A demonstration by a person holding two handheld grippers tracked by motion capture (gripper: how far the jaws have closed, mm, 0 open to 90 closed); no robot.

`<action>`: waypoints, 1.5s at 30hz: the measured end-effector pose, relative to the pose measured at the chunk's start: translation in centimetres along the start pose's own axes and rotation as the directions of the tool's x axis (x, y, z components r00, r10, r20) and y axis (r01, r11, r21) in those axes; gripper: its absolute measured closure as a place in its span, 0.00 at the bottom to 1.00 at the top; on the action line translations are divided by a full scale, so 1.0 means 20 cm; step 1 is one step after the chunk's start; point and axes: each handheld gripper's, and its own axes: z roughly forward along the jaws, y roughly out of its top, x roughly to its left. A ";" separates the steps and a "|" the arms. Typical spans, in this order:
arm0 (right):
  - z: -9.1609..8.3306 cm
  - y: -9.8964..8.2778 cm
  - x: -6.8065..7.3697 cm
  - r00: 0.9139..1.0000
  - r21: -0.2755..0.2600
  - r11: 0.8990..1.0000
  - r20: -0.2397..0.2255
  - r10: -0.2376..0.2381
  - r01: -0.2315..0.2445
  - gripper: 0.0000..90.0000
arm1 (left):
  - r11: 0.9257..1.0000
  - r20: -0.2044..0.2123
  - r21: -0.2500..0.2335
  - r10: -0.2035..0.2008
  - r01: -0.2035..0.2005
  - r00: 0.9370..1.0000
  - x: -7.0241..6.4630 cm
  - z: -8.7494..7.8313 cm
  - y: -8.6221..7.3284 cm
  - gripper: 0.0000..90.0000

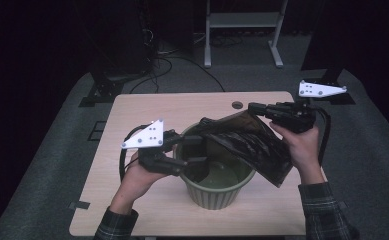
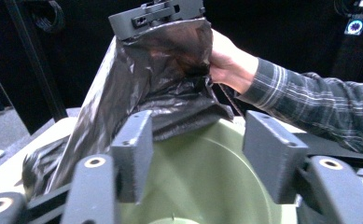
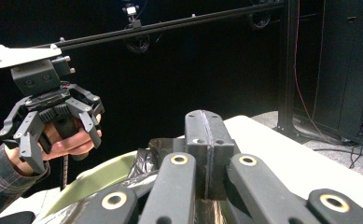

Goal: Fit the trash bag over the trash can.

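A green ribbed plastic pot [image 1: 217, 197] stands on the near middle of the table. A dark, crinkled plastic bag [image 1: 254, 145] drapes over the pot's right rim and slopes up to my right gripper [image 1: 256, 108], which is shut on the bag's upper edge. The right gripper view has those jaws [image 3: 206, 140] pressed together, with the bag [image 3: 146, 154] beneath them. My left gripper [image 1: 194, 150] hovers above the pot's left rim. It is open, with nothing between its fingers. Through its own view the left gripper [image 2: 202, 154] looks into the pot [image 2: 202, 186] toward the hanging bag [image 2: 160, 79].
The light wooden table [image 1: 182, 107] has a round cable hole [image 1: 237, 105] near its far edge. Behind it, on grey carpet, are cables, a black stand base [image 1: 102, 90] and a white metal frame [image 1: 242, 20].
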 end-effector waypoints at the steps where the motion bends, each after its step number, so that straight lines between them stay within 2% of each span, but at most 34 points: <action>1: 0.00 0.00 0.00 1.000 0.001 1.000 -0.001 0.000 0.000 1.00 | 1.000 0.001 0.006 0.005 -0.005 1.000 0.01 0.02 0.01 0.50; 6: 0.00 0.01 0.00 1.000 0.001 1.000 -0.001 -0.001 0.001 1.00 | 0.999 0.032 0.016 0.029 -0.029 0.999 0.03 0.10 0.05 0.57; 11: 0.01 0.01 0.00 1.000 0.002 1.000 -0.003 -0.001 0.001 1.00 | 0.997 0.033 0.054 0.062 -0.063 0.998 0.05 0.18 0.08 0.60; 15: 0.02 0.01 -0.01 1.000 0.004 1.000 -0.004 0.004 -0.004 1.00 | 0.988 0.033 0.117 0.095 -0.099 0.995 0.06 0.25 0.09 0.60; 19: 0.02 0.01 -0.01 1.000 0.003 1.000 -0.007 0.004 -0.004 1.00 | 0.980 0.020 0.165 0.114 -0.115 0.993 0.07 0.30 0.09 0.61; 23: 0.02 0.01 -0.01 1.000 0.002 1.000 -0.008 0.003 -0.003 1.00 | 0.975 0.007 0.187 0.122 -0.121 0.993 0.09 0.31 0.09 0.63; 26: 0.02 0.01 -0.01 1.000 0.000 1.000 -0.008 0.005 -0.005 1.00 | 0.965 -0.002 0.223 0.139 -0.135 0.990 0.10 0.34 0.09 0.66; 32: 0.02 0.01 -0.01 1.000 0.000 1.000 -0.009 0.005 -0.005 1.00 | 0.954 0.006 0.260 0.154 -0.150 0.988 0.10 0.38 0.09 0.69; 36: 0.02 0.01 -0.01 1.000 -0.002 1.000 -0.007 0.003 -0.003 1.00 | 0.947 0.009 0.283 0.158 -0.154 0.987 0.10 0.40 0.09 0.76; 39: 0.01 0.01 -0.01 1.000 -0.002 1.000 -0.006 0.007 -0.007 1.00 | 0.942 0.009 0.295 0.162 -0.158 0.987 0.09 0.40 0.09 0.89; 41: 0.01 0.01 -0.01 1.000 -0.004 1.000 -0.004 0.005 -0.005 1.00 | 0.945 0.007 0.292 0.153 -0.149 0.988 0.10 0.40 0.09 0.99; 45: 0.00 0.02 -0.01 1.000 -0.002 1.000 0.000 0.006 -0.006 1.00 | 0.962 0.019 0.248 0.115 -0.116 0.993 0.10 0.37 0.09 1.00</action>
